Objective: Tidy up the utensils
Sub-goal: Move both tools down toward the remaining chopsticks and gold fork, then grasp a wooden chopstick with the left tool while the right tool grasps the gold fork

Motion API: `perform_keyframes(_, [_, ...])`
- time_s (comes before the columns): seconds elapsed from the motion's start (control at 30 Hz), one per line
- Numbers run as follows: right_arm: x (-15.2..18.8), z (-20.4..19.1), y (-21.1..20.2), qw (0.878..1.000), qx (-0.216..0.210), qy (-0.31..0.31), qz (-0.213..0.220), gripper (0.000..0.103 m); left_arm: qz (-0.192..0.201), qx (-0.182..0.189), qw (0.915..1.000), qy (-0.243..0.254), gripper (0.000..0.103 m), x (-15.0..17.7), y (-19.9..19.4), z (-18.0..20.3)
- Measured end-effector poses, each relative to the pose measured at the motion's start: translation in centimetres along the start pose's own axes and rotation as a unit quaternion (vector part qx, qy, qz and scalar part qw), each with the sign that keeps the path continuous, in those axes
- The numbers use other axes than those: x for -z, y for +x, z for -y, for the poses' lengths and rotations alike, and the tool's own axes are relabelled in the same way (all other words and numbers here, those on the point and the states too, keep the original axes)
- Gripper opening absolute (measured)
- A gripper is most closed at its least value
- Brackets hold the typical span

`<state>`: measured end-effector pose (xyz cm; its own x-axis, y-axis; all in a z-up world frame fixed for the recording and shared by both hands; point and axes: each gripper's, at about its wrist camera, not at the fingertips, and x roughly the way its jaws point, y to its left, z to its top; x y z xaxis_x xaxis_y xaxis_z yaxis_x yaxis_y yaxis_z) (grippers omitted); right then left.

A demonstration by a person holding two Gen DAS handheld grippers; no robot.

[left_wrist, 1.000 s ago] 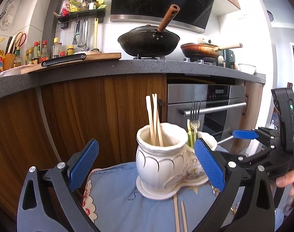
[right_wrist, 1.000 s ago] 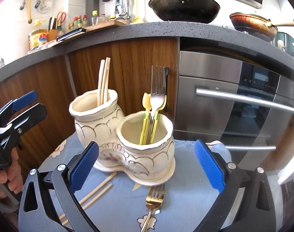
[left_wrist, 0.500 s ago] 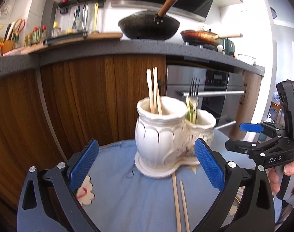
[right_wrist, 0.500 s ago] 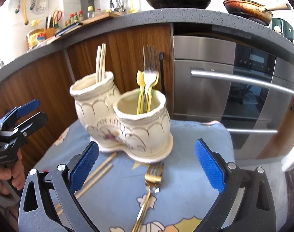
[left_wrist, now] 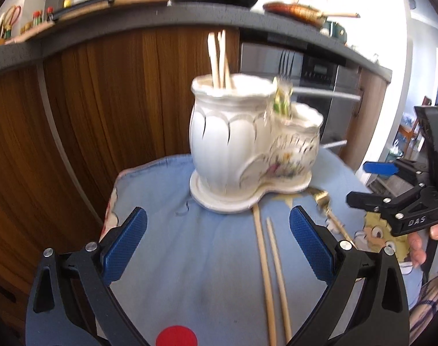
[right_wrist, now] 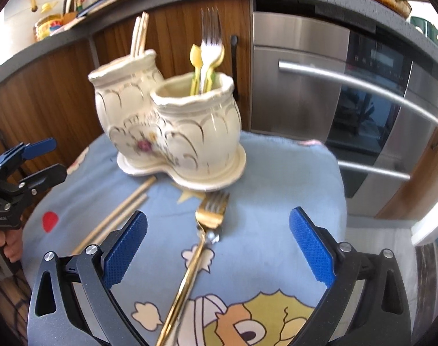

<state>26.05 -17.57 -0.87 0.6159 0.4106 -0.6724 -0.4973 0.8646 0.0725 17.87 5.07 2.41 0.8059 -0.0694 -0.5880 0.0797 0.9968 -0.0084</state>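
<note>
- Both sets of fingers stand released and empty: the left gripper (left_wrist: 217, 239) has its blue pads wide apart over the blue cloth (left_wrist: 190, 259), and the right gripper (right_wrist: 217, 239) is spread the same way.
- Between and just past the right gripper's pads lies the gold fork (right_wrist: 198, 242), tines toward the holder, handle running back under the camera.
- Two loose chopsticks (left_wrist: 272, 276) lie side by side on the cloth, nearer the left gripper's right pad; their far tips reach the holder's base.
- Beyond them the white two-cup ceramic holder (right_wrist: 172, 127) stands upright; its taller cup holds chopsticks, its lower cup a silver fork (right_wrist: 210, 43) with yellow-green utensils.
- Change noted: against half a second ago, both cameras have tipped downward and pulled back (the left view is blurred by motion), so the loose pieces now show far longer on the cloth.
- A second ago the holder filled both views.
- Judgement: attention has passed from the holder to the pieces left out; three remain to be housed, the fork apparently first for the right gripper.
</note>
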Motion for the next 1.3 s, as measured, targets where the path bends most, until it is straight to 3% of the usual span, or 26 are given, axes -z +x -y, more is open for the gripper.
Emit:
perform_keyframes(0.2, [0.8, 0.6, 1.2, 0.999, -0.003, 0.001, -0.038, 0.098, -0.052, 0.007, 0.9985, 0.014, 0.098, 1.0, 2.0, 0.6])
perform_keyframes(0.53, [1.5, 0.1, 2.0, 0.998, -0.017, -0.018, -0.06, 0.098, -0.077, 0.005, 0.9944, 0.072, 0.097, 2.3, 2.9, 2.9])
perform_keyframes(0.7, [1.9, -1.1, 1.8, 0.997, -0.037, -0.037, -0.065, 0.095, -0.089, 0.008, 0.9924, 0.085, 0.08, 2.7, 3.2, 3.3])
perform_keyframes(0.73, [1.9, -1.4, 1.7, 0.996, -0.04, -0.041, -0.065, 0.093, -0.09, 0.01, 0.9922, 0.085, 0.075, 2.7, 3.2, 3.4])
perform_keyframes(0.8, [2.1, -1.9, 1.7, 0.996, -0.042, -0.049, -0.069, 0.077, -0.094, 0.015, 0.9918, 0.086, 0.069, 2.8, 3.4, 3.4])
perform_keyframes(0.9, [2.2, -2.4, 2.0, 0.995, -0.042, -0.053, -0.076, 0.062, -0.097, 0.021, 0.9913, 0.086, 0.057, 2.9, 3.4, 3.4])
perform_keyframes(1.3, [2.1, -2.4, 3.1, 0.995, -0.031, -0.038, -0.086, 0.026, -0.118, 0.032, 0.9881, 0.094, 0.03, 3.6, 4.5, 3.8])
